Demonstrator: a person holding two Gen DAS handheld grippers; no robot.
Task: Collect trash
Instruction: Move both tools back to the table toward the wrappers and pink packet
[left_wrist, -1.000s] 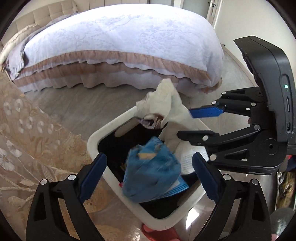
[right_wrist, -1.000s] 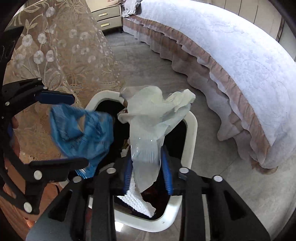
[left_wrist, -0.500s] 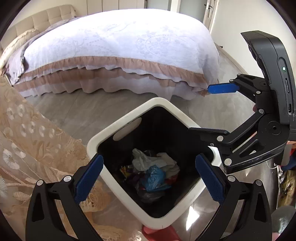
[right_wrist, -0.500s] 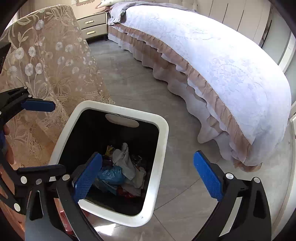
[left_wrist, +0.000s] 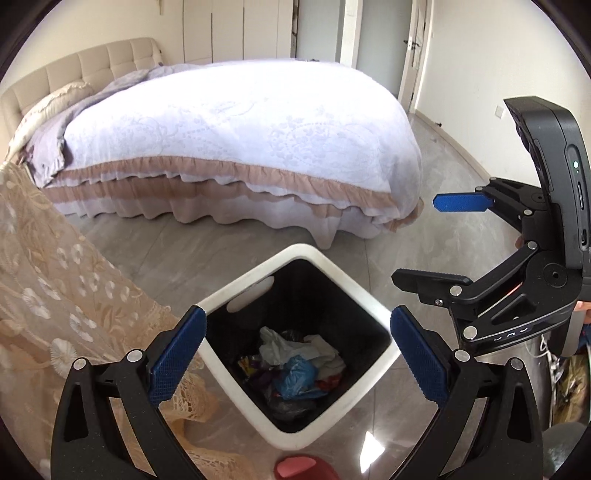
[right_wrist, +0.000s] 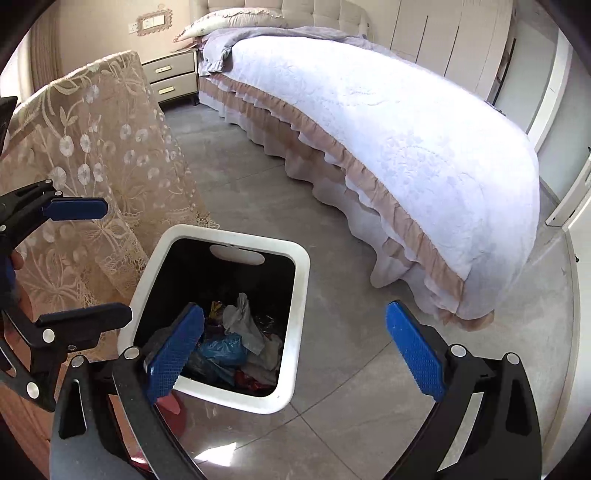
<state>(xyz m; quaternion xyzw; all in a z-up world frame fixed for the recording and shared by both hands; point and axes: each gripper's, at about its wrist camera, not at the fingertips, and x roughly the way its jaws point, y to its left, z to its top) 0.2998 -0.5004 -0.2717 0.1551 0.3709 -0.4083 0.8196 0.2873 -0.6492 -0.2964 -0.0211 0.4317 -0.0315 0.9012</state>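
Note:
A white-rimmed trash bin (left_wrist: 354, 291) with a black inside stands on the floor; it also shows in the right wrist view (right_wrist: 301, 295). In it lie a blue plastic bag (left_wrist: 297, 376), white crumpled paper (left_wrist: 275, 345) and other scraps; the blue bag (right_wrist: 221, 349) and white paper (right_wrist: 245, 326) show in the right wrist view too. My left gripper (left_wrist: 297, 356) is open and empty above the bin. My right gripper (right_wrist: 293, 354) is open and empty above the bin's right rim; it also shows in the left wrist view (left_wrist: 432, 240).
A bed with a white cover and tan frill (left_wrist: 240, 129) stands beyond the bin. A lace-covered table (right_wrist: 92, 155) is close on the bin's left. A nightstand (right_wrist: 173, 77) stands by the headboard. A red object (left_wrist: 303, 467) lies by the bin's near corner.
A second ago the right gripper held white paper and the blue bag was over the bin. Both now lie in the bin. Both grippers are open and have risen.

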